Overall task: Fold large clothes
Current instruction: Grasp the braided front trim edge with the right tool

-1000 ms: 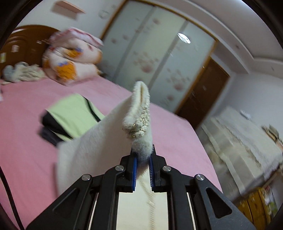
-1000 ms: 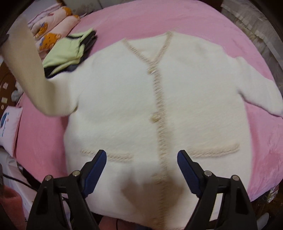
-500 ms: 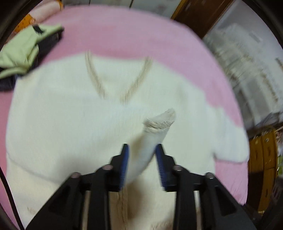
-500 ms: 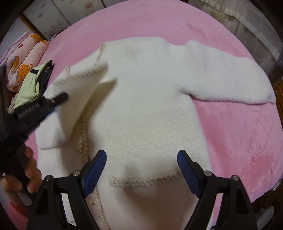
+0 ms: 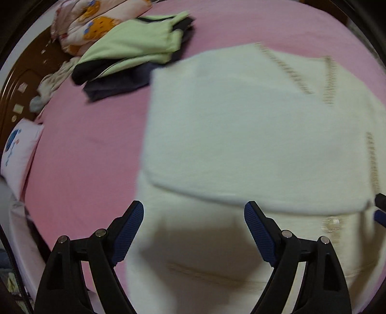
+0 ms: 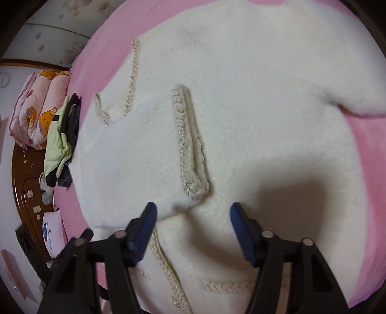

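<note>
A cream fluffy cardigan (image 5: 241, 125) lies front up on the pink bed (image 5: 84, 149). One sleeve (image 6: 135, 149) is folded across its body, and the braided cuff (image 6: 190, 145) rests near the middle. My left gripper (image 5: 194, 212) points down over the cardigan's lower part; its jaws are opening with nothing between them. My right gripper (image 6: 193, 212) hovers just below the cuff, its jaws closing with only the cardigan's surface beneath them and no cloth pinched. The other sleeve (image 6: 357, 103) stretches out to the right. The right gripper's tip shows at the edge of the left wrist view.
A folded green and dark pile of clothes (image 5: 135, 48) lies beside the cardigan's shoulder. Behind it are a rolled patterned quilt (image 5: 96, 21) and a wooden headboard (image 5: 14, 79). A small white pillow (image 5: 17, 154) sits at the bed's edge.
My left gripper carried the sleeve cuff down across the cardigan, opened and let it go. My right gripper moved over towards the laid cuff and its jaws narrowed.
</note>
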A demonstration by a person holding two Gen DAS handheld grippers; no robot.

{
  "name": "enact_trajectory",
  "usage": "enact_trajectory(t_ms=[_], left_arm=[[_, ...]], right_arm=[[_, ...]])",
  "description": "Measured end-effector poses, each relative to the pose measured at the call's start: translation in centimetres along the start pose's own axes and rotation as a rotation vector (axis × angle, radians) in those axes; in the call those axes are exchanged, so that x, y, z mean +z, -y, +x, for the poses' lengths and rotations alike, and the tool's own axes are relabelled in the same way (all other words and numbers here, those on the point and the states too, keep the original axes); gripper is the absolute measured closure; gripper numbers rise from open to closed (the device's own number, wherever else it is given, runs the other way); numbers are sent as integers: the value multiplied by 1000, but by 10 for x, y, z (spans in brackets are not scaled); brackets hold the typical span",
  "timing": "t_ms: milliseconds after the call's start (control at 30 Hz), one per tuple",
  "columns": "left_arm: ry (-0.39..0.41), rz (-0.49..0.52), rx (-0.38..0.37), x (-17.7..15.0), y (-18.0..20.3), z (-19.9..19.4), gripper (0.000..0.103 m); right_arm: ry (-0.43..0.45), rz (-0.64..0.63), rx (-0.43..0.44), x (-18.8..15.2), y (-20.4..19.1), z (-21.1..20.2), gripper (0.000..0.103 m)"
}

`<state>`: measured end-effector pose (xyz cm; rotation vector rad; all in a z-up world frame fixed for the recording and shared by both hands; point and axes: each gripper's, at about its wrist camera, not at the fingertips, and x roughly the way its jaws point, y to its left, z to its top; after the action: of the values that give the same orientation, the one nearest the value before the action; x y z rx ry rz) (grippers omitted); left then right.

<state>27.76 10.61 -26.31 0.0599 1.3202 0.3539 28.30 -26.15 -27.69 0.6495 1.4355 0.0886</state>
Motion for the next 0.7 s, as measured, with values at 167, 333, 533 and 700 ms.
enact_trajectory(t_ms=[167, 333, 533, 700], left_arm=[[-40, -96, 11, -1, -50, 31, 19], [-26, -158, -39, 4, -81, 55, 19], [-21, -88, -77, 13, -77, 68, 39], [-24, -105, -108, 20, -94, 78, 70]], right_arm=[[-5, 6, -56, 5, -5, 16, 79], [9, -67, -43, 12, -24, 17, 94], [159, -106, 9, 26, -37, -13, 95], [304, -156, -45, 36, -48, -44, 96]])
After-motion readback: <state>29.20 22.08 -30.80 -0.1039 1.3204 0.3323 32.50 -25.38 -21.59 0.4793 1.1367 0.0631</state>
